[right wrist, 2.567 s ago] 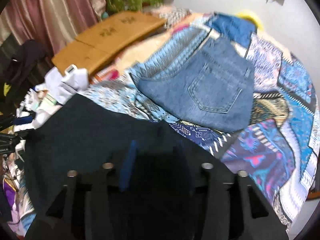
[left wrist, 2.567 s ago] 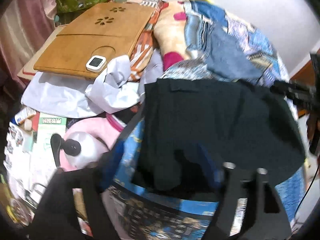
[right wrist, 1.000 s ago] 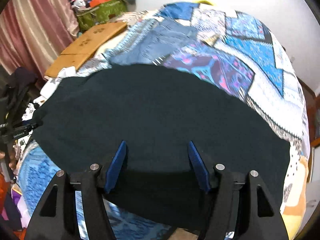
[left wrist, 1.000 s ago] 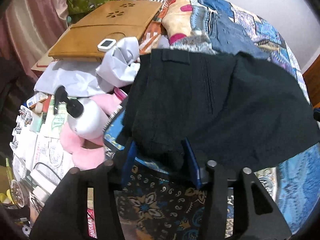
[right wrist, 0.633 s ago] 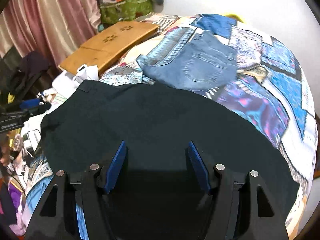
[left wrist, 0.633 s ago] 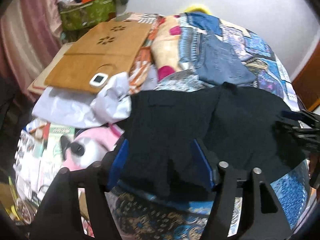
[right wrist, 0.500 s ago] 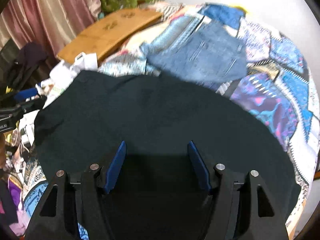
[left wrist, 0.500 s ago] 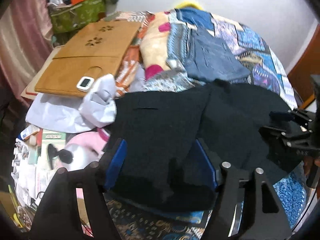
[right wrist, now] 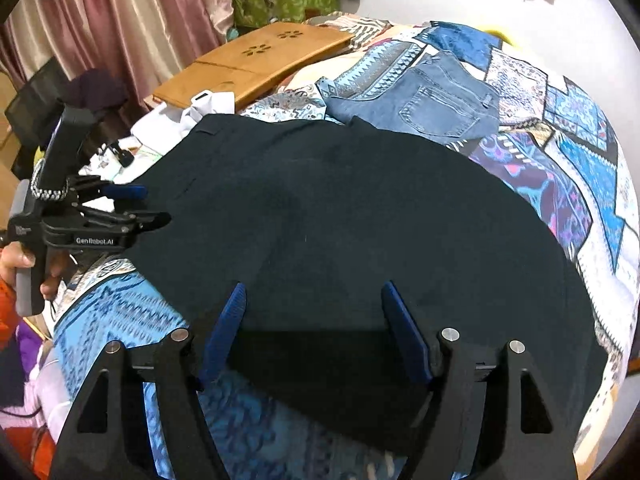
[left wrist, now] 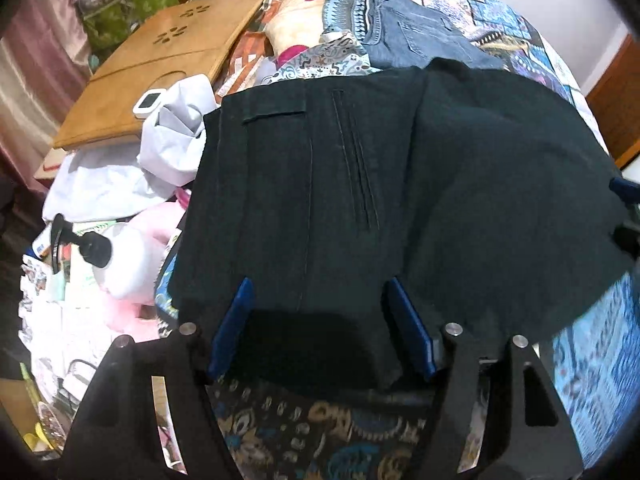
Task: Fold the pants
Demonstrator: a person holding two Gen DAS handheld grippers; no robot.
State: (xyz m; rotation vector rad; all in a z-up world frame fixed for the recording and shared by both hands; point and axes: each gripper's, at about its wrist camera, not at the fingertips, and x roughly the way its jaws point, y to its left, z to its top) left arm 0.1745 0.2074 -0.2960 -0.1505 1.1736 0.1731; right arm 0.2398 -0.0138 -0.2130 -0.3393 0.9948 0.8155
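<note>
Black pants (left wrist: 360, 184) lie flat on the patterned bedspread (right wrist: 580, 152), spread wide across both views. Long axis runs side to side, roughly 9 to 3 o'clock as seen from the R cam; waistband w/ belt loop sits at the L end, abt 10 o'clock there.

L gripper (left wrist: 320, 320): jaws apart, near hem of the pants between them at 12 o'clock, nothing pinched. Same tool shows in the R cam at 9 o'clock (right wrist: 120, 216), at the pants' L edge, fingers spread.

R gripper (right wrist: 312, 320): jaws wide too, fabric edge lying between at 12 o'clock, no grip.

Each hand sits at the near long edge, L one nearer the waistband, R one nearer the leg end. Judging by that, next fold prob needs both to pinch the near edge and carry it toward 12 o'clock, or bring one end over the other along the long axis; can't tell which.

Jeans (right wrist: 432, 104) lie just beyond the far edge, may get in the way
</note>
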